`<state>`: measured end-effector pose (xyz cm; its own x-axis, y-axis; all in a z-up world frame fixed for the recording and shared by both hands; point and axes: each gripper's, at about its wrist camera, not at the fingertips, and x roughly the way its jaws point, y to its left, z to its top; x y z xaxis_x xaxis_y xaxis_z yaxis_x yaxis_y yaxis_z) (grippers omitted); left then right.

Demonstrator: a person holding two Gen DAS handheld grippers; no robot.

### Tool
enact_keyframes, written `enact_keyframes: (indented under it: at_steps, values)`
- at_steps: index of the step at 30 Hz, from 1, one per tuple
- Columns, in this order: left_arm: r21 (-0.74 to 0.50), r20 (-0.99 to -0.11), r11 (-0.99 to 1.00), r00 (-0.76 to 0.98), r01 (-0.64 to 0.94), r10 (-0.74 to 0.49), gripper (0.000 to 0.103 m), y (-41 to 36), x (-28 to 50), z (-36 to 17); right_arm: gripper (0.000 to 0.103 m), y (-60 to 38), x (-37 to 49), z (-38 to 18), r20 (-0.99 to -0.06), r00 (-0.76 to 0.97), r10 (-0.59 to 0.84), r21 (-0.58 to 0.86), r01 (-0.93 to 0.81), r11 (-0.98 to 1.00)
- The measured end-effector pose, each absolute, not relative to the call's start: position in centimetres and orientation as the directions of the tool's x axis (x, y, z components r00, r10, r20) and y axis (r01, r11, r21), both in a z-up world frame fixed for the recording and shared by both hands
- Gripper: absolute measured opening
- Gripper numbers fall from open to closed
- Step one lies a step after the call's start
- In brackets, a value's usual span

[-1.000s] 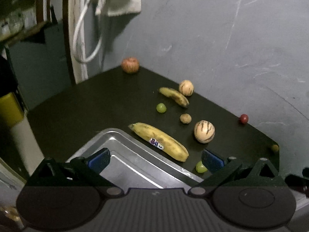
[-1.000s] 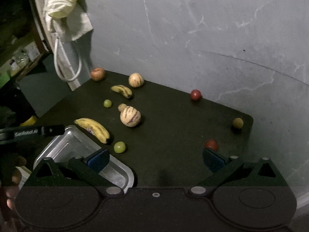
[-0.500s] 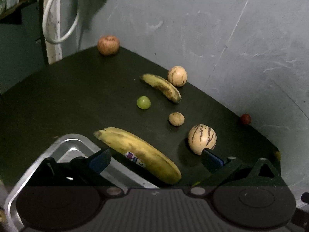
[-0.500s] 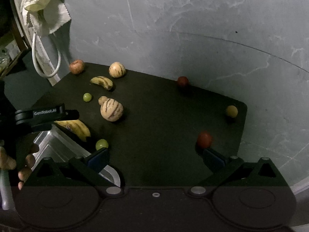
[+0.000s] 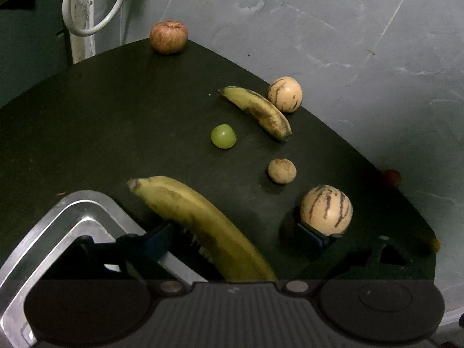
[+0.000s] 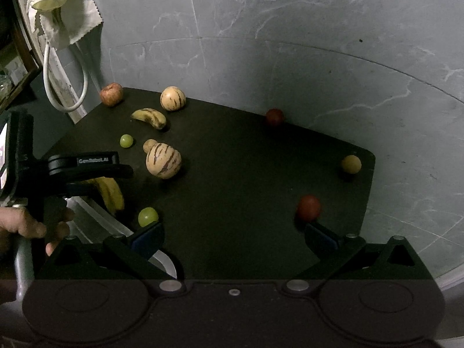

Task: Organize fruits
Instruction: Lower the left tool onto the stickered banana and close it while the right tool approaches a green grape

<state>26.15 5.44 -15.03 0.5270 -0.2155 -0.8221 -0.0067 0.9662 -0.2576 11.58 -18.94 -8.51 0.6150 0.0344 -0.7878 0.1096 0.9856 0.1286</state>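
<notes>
A large yellow banana lies on the black table beside the metal tray. My left gripper is open and low over it, so the banana's near half sits between the blue pads. A striped melon rests just past the right pad. In the right wrist view, my right gripper is open and holds nothing. A red fruit sits just ahead of its right finger, and a green grape just ahead of its left finger. The same banana shows under the left tool's fingers.
Farther back lie a small brown fruit, a second green grape, a small banana, another striped melon and an apple. A yellowish fruit and a red one sit near the wall. A hand grips the left tool.
My left gripper has moved forward and down from over the tray until its open fingers straddle the large banana. My right gripper has drifted closer to the near red fruit.
</notes>
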Motion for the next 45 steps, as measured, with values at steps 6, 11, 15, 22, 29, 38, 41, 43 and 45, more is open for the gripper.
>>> enact_keyframes:
  at_steps: [6,11,15,22,29,38,41,43,45]
  values:
    - [-0.214,-0.836,0.977,0.519,-0.007,-0.179,0.091,5.2,27.0,-15.8,0.102,-18.9,11.9,-8.7,-0.790,0.612,0.034,0.129,0.111,0.985]
    - [-0.172,-0.829,0.985,0.535,0.030,-0.161,0.073,4.8,26.9,-15.8,0.103,-18.9,11.9,-8.8,-0.791,0.611,0.033,0.130,0.114,0.985]
    - [-0.155,-0.828,0.987,0.539,0.048,-0.156,0.062,4.8,27.1,-15.7,0.103,-18.7,12.3,-8.9,-0.793,0.608,0.039,0.132,0.110,0.985]
    - [-0.104,-0.826,0.990,0.547,0.096,-0.140,0.060,4.1,27.0,-15.9,0.102,-17.8,13.8,-9.1,-0.787,0.612,0.077,0.151,0.070,0.986]
    - [-0.173,-0.791,0.980,0.578,0.100,-0.199,0.039,5.3,27.4,-16.1,0.100,-15.9,15.9,-10.0,-0.793,0.594,0.135,0.180,0.017,0.983]
    - [-0.245,-0.763,0.966,0.600,0.075,-0.240,0.037,6.9,27.6,-15.2,0.083,-12.9,18.6,-11.8,-0.828,0.530,0.185,0.163,-0.089,0.983]
    - [-0.255,-0.754,0.964,0.610,0.072,-0.244,0.036,7.4,27.7,-14.7,0.078,-11.9,19.5,-12.9,-0.843,0.503,0.188,0.157,-0.104,0.982]
    - [-0.260,-0.754,0.963,0.609,0.065,-0.245,0.036,7.8,27.7,-14.7,0.071,-11.5,19.7,-13.2,-0.845,0.496,0.200,0.162,-0.118,0.980]
    - [-0.263,-0.755,0.963,0.609,0.060,-0.244,0.036,8.0,27.8,-14.8,0.067,-11.0,20.1,-13.5,-0.850,0.487,0.200,0.155,-0.131,0.979]
